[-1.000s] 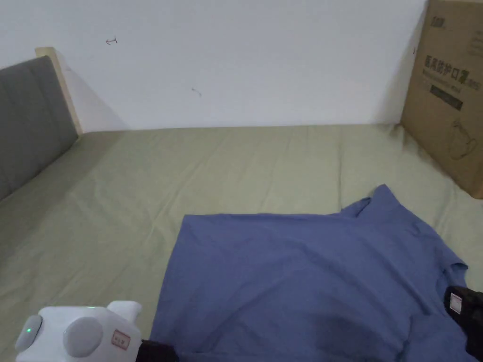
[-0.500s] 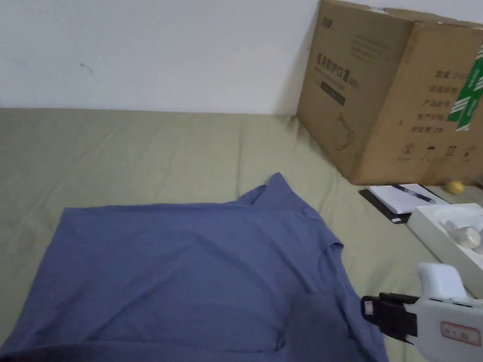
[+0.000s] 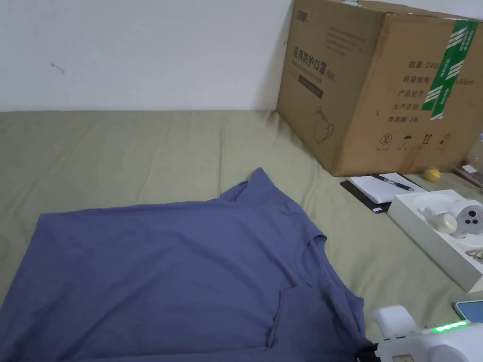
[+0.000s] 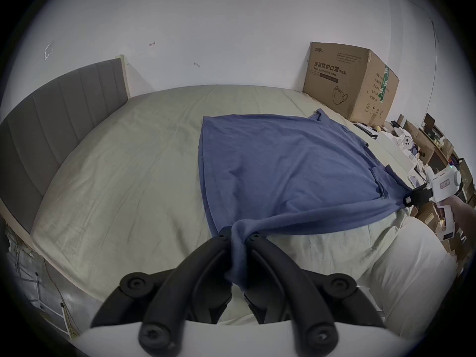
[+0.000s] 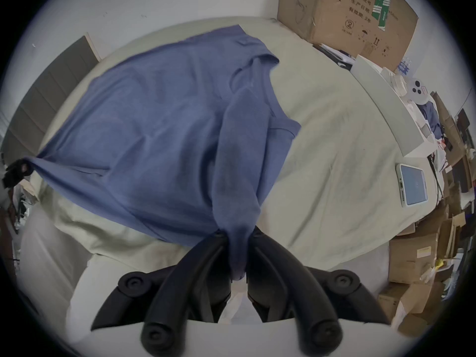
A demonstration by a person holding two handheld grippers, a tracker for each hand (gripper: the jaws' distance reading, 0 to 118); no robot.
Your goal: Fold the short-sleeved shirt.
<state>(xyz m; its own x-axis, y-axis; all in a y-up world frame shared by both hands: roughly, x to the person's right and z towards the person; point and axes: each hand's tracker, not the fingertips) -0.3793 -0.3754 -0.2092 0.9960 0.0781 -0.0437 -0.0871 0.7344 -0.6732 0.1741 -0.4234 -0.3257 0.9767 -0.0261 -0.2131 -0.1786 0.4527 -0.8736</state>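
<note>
A blue short-sleeved shirt (image 3: pixel 179 264) lies spread on the green bed sheet (image 3: pixel 141 151), collar toward the right. In the left gripper view my left gripper (image 4: pixel 238 236) is shut on the shirt (image 4: pixel 283 161) at its near hem corner, the cloth bunched between the jaws. My right gripper (image 5: pixel 237 233) is shut on the shirt (image 5: pixel 159 120) near the sleeve and shoulder end, with the sleeve draped down into the jaws. The near edge of the shirt is stretched between the two grippers. In the head view the right gripper's white body (image 3: pixel 424 339) sits at the bottom right corner.
A large cardboard box (image 3: pixel 377 85) stands against the wall at the right. Next to it lie a notebook with a pen (image 3: pixel 382 188), a white tray (image 3: pixel 443 235) holding small items, and a phone (image 3: pixel 469 311). A grey headboard (image 4: pixel 59 110) closes the left end.
The head camera has swung to the right, bringing the box and tray into sight. The right gripper has dropped toward the bottom right corner, still on the shirt.
</note>
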